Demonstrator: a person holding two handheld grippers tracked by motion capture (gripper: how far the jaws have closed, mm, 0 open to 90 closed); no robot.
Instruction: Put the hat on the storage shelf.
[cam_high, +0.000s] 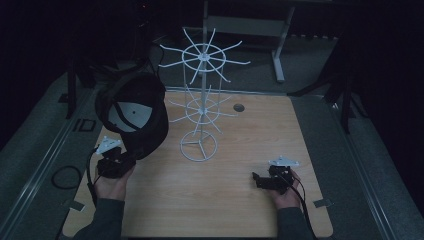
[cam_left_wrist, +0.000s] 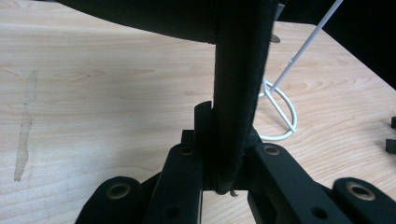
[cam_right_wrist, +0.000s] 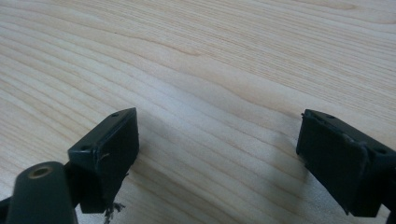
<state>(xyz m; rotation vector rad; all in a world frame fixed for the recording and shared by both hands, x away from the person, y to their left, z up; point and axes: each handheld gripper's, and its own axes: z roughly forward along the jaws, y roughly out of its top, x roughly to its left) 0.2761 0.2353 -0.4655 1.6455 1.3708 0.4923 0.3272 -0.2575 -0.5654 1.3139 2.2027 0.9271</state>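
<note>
Black cap (cam_high: 135, 112) with pale lining hangs pinched in left claw (cam_left_wrist: 223, 154); right claw (cam_right_wrist: 217, 161) gapes wide.

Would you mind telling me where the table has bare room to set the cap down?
The wood between the white wire rack's ring base and the right gripper is bare, as is the near edge between both hands. It is crowded at the left, where the left gripper holds the black cap beside the rack.

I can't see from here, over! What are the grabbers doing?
Left gripper shut on black cap, held up. Right gripper open, empty, low over table. White wire rack beside the cap.
</note>
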